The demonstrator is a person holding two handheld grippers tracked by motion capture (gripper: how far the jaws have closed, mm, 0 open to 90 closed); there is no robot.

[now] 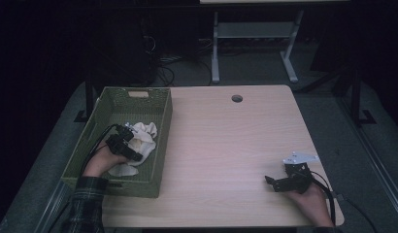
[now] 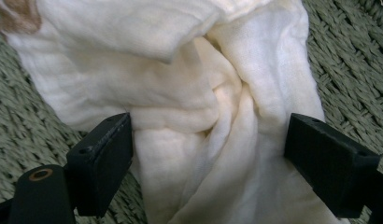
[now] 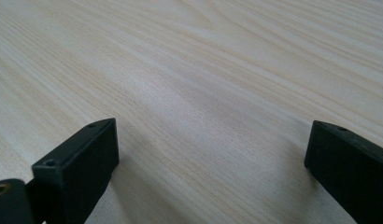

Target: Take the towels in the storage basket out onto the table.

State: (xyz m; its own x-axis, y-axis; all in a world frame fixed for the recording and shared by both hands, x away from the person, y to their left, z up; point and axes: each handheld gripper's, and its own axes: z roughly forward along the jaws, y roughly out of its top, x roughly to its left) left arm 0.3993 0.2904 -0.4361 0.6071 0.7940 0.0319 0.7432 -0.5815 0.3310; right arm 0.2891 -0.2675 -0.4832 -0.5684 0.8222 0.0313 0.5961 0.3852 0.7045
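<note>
While the left gripper (image 1: 130, 141) reaches down into the green woven basket (image 1: 160, 127) at the table's left side, its jaws stand spread on either side of the crumpled white cloth (image 2: 203, 116) lying there, not yet pinching it. Near the table's (image 1: 226, 145) right edge, the right gripper (image 1: 280, 182) rests with jaws released, holding nothing.

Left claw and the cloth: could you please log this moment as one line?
left claw: open, astride white cloth | cloth: in green basket | right claw: open, idle over table
</note>
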